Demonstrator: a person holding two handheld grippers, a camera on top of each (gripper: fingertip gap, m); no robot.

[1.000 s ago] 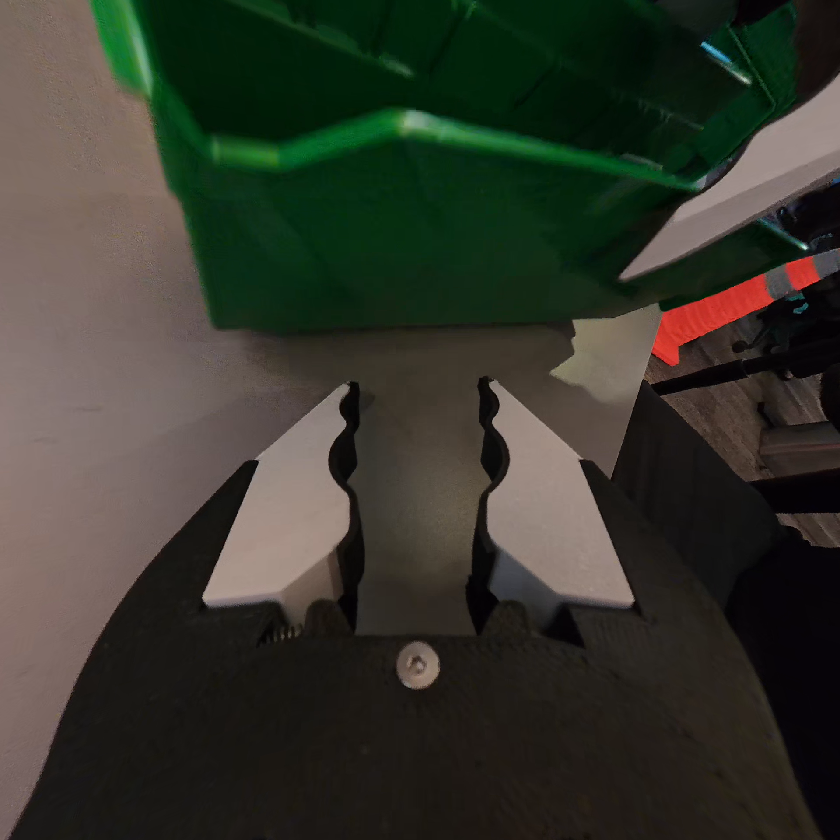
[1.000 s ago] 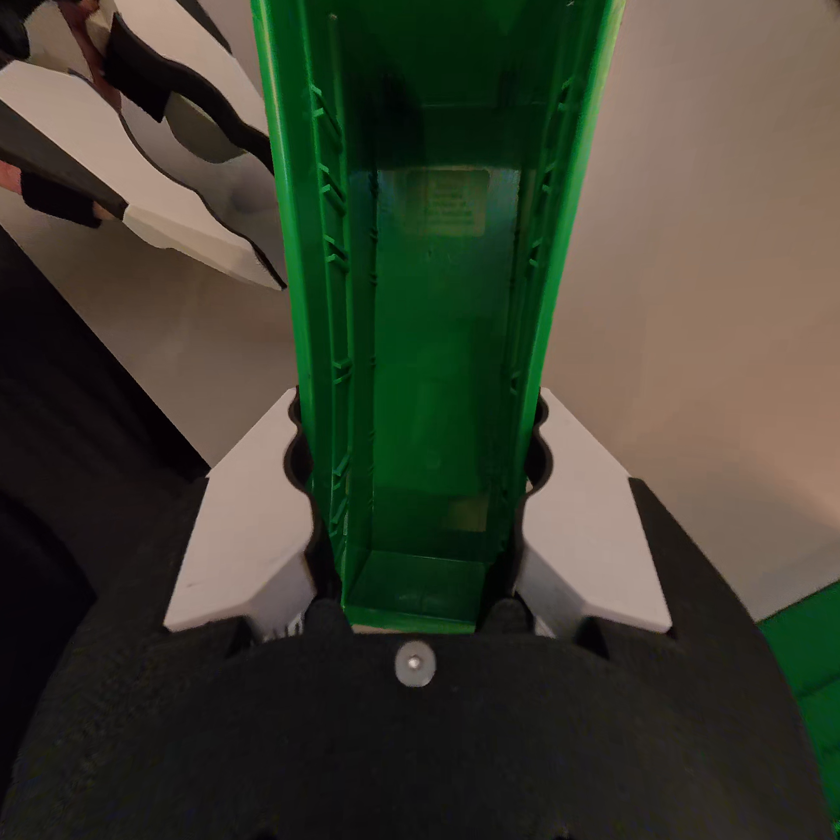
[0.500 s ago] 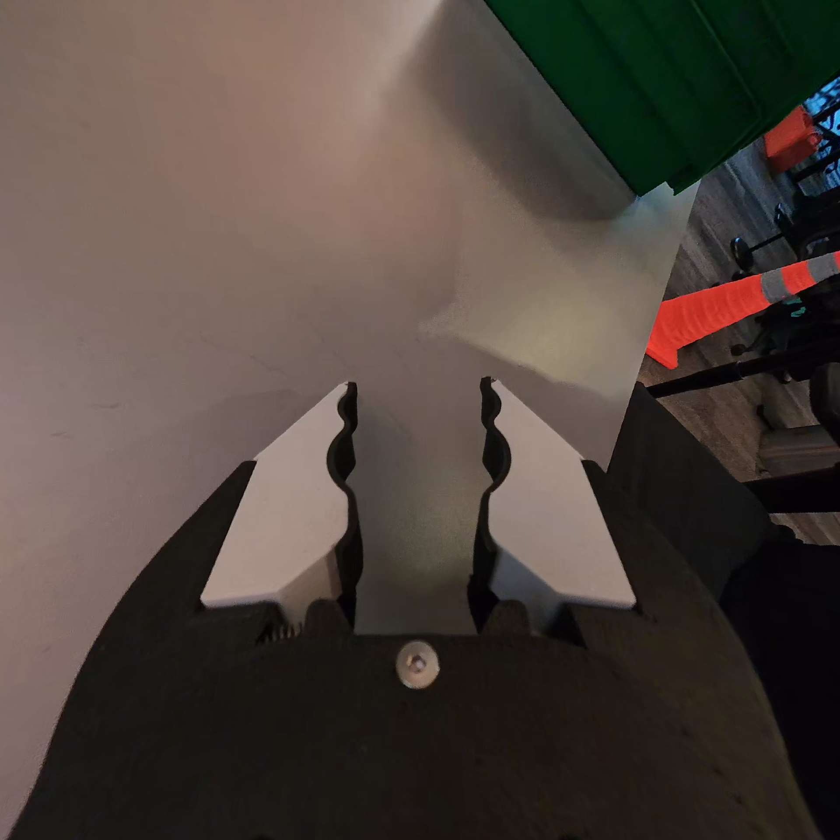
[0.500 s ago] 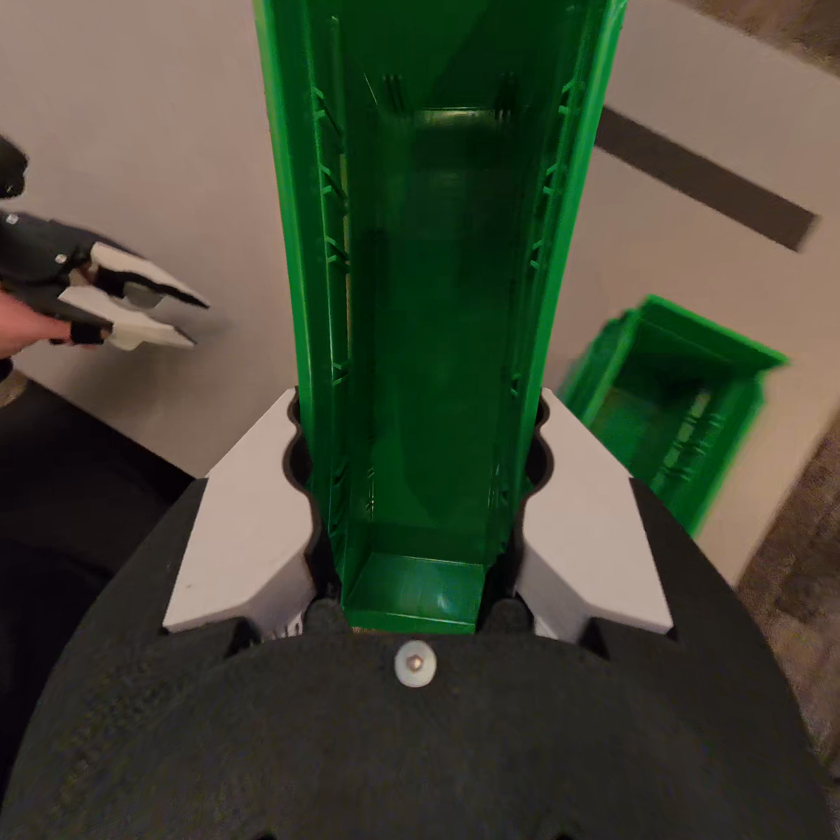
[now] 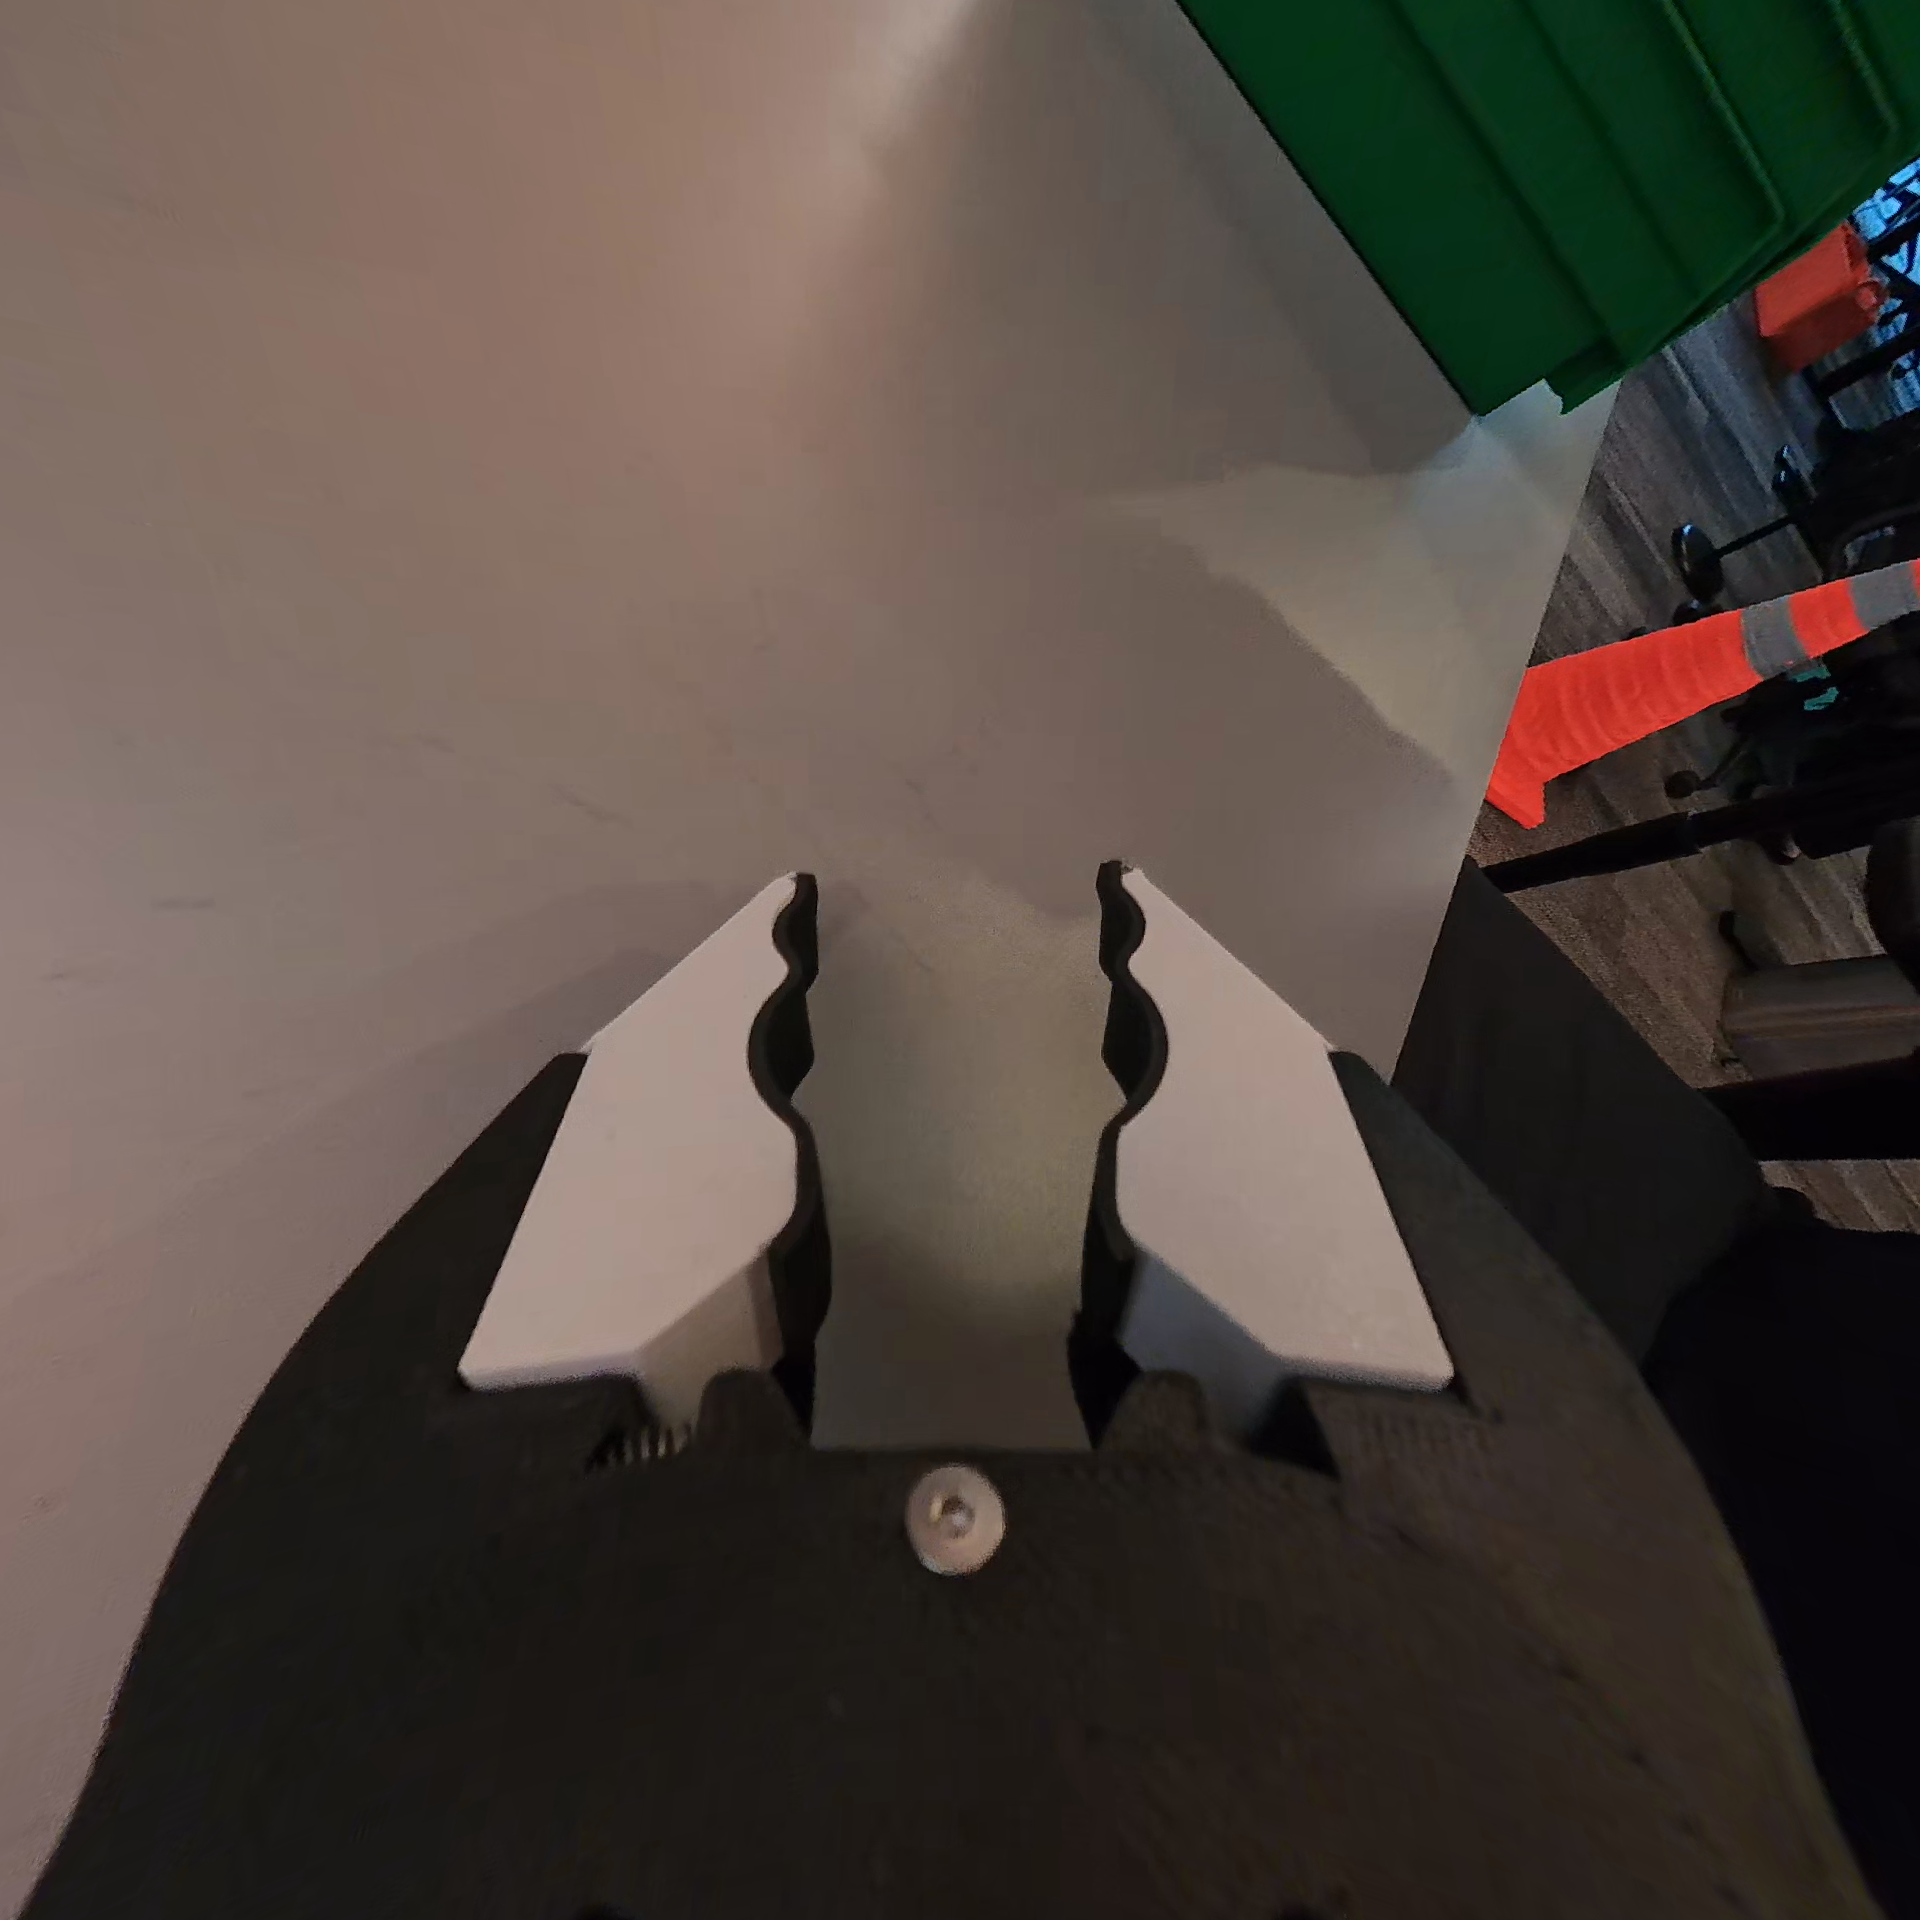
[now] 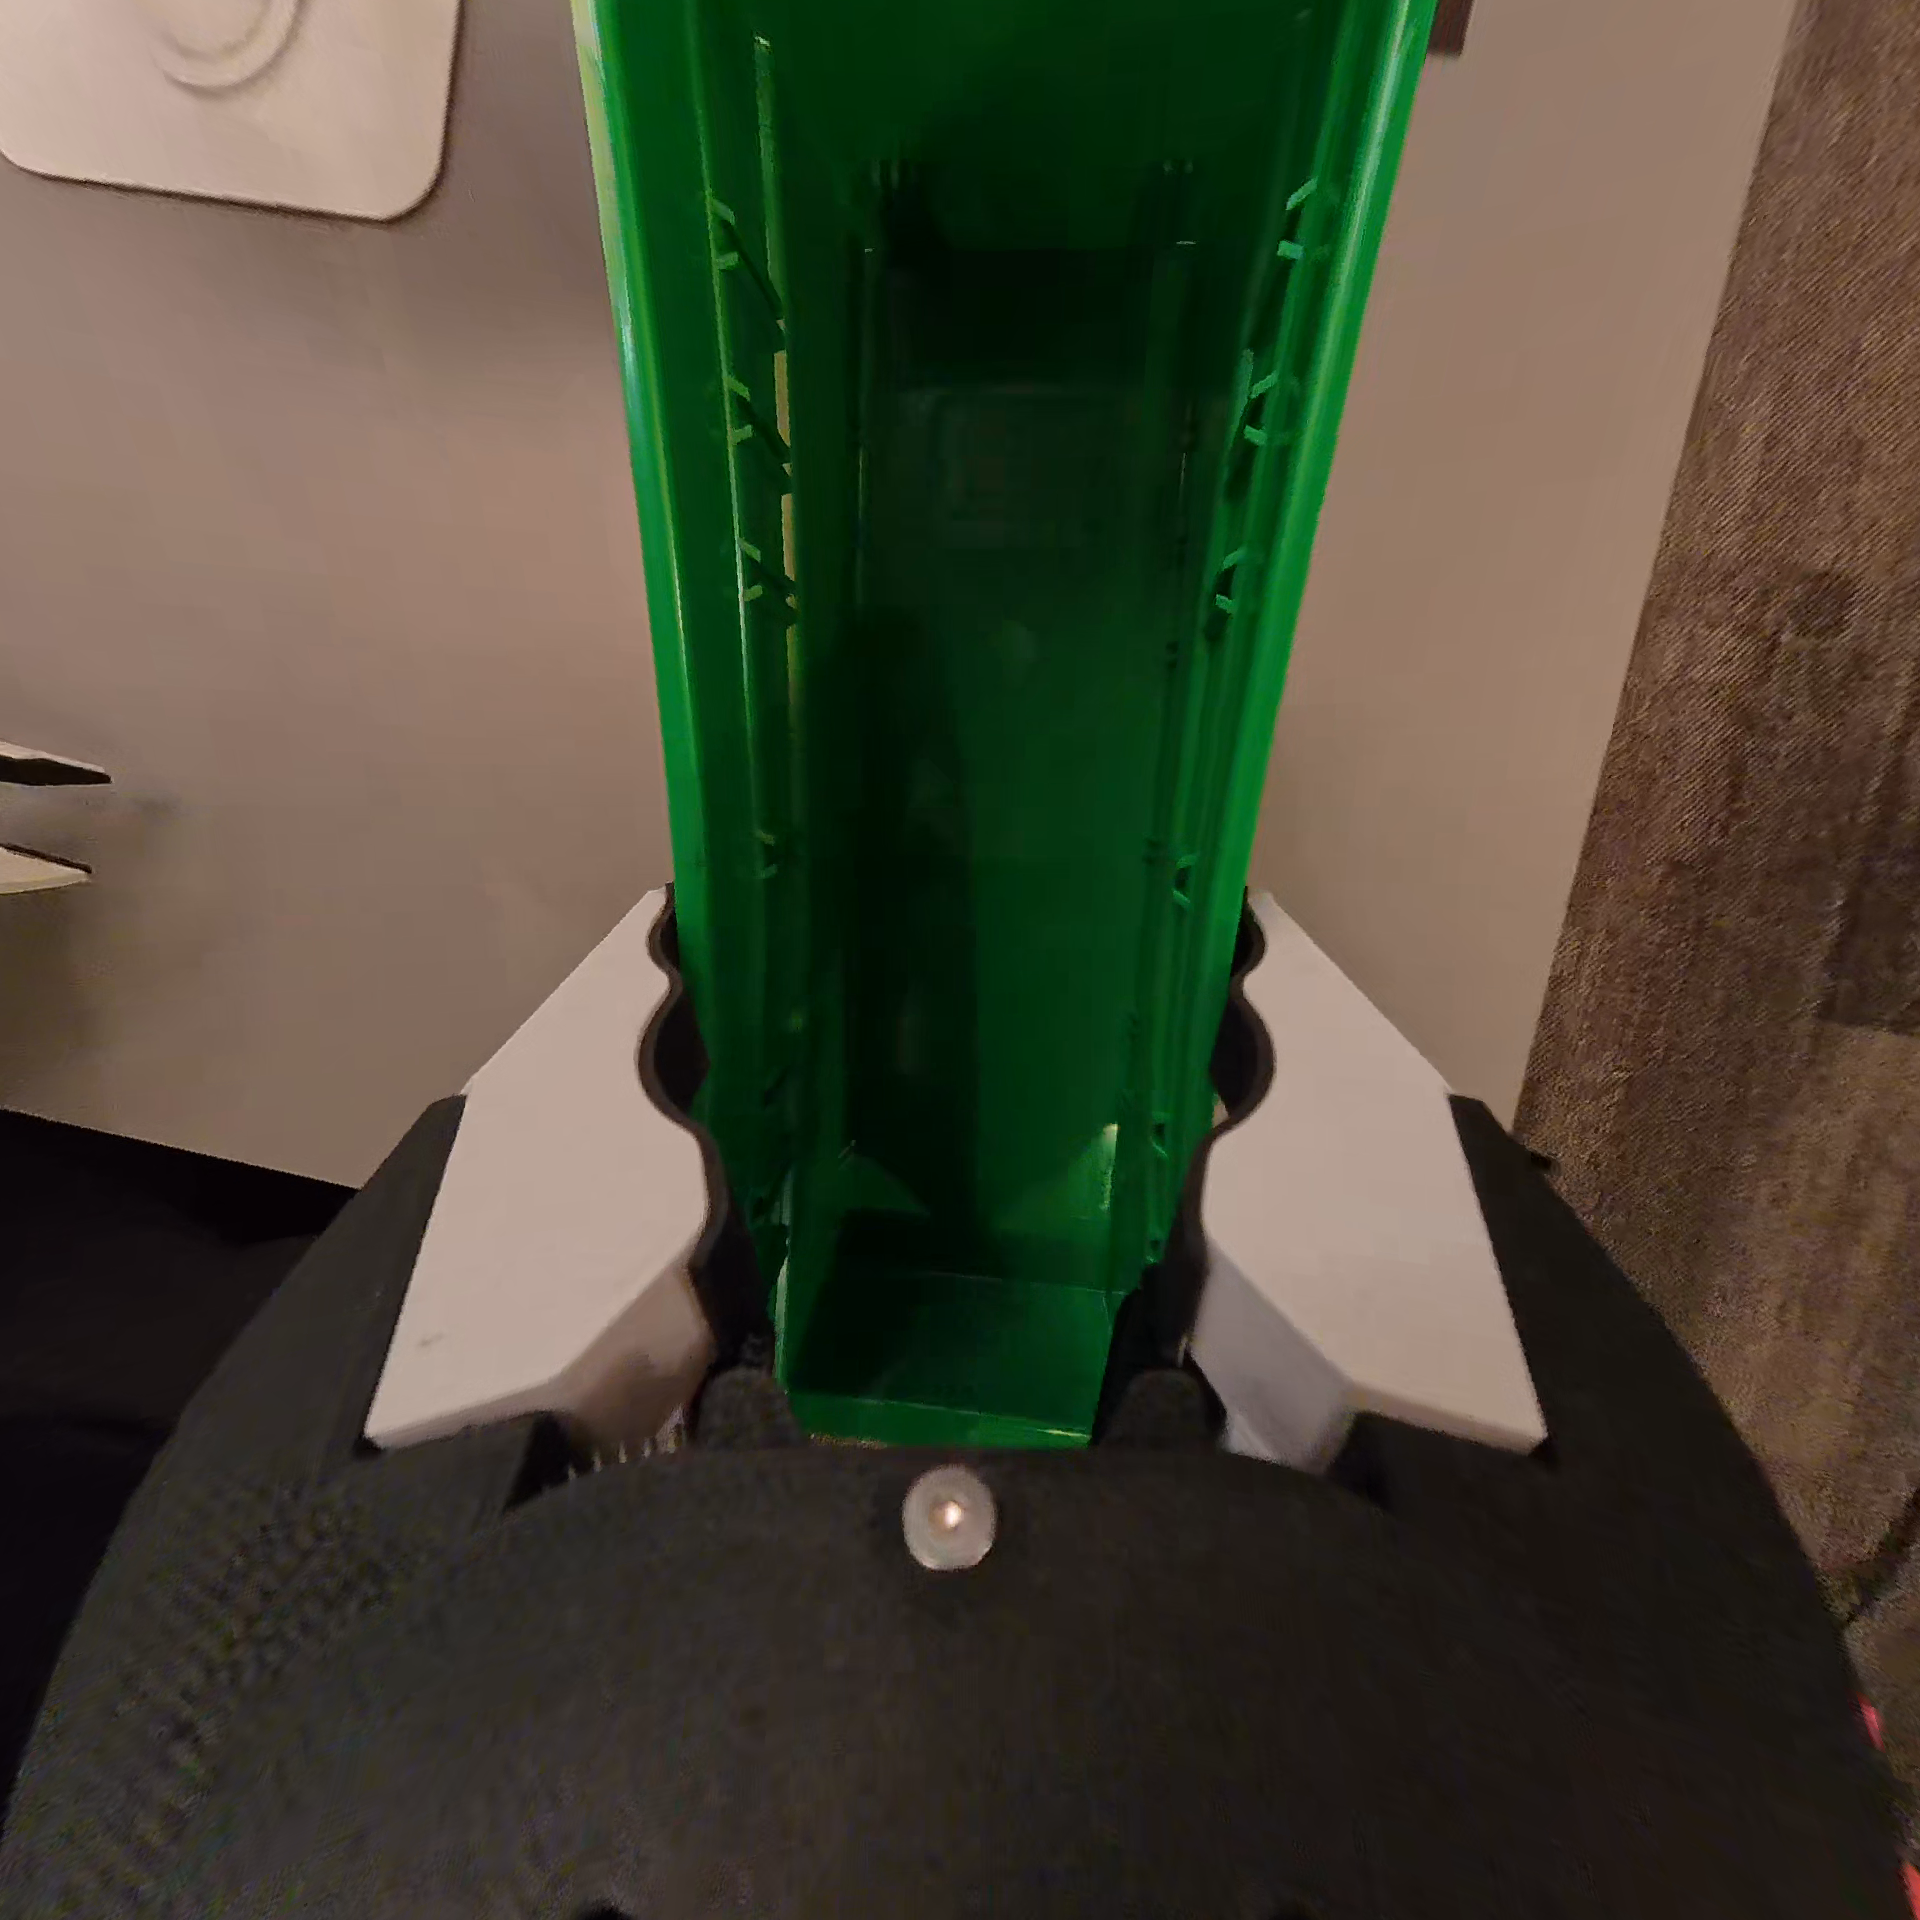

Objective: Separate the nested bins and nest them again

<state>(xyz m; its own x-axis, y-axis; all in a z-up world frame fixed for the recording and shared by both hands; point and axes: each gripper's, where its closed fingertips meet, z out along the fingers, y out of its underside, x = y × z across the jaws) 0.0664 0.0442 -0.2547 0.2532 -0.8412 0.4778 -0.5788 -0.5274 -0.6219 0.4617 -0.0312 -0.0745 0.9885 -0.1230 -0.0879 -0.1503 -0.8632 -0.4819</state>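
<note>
My right gripper (image 6: 958, 896) is shut on a green bin (image 6: 997, 623), its fingers pressing the two long side walls. The bin points away from me, open side up, and its inside is empty. My left gripper (image 5: 958, 873) is open and empty, low over the white table (image 5: 520, 520). More green bins (image 5: 1558, 156) stand on the table at the top right of the left wrist view, apart from the left gripper; stepped rims suggest they are nested. The left gripper's fingertips (image 6: 42, 821) show at the far left of the right wrist view.
The table's right edge (image 5: 1496, 727) runs close to the left gripper. Beyond it are wood flooring, an orange cone (image 5: 1662, 686) and black stands. In the right wrist view a white pad (image 6: 229, 94) lies at the top left and grey-brown carpet (image 6: 1745, 727) is on the right.
The left gripper pulled back from the green bins, which went from filling its view to the top right corner. The right gripper swung with its bin; the other bins left its view.
</note>
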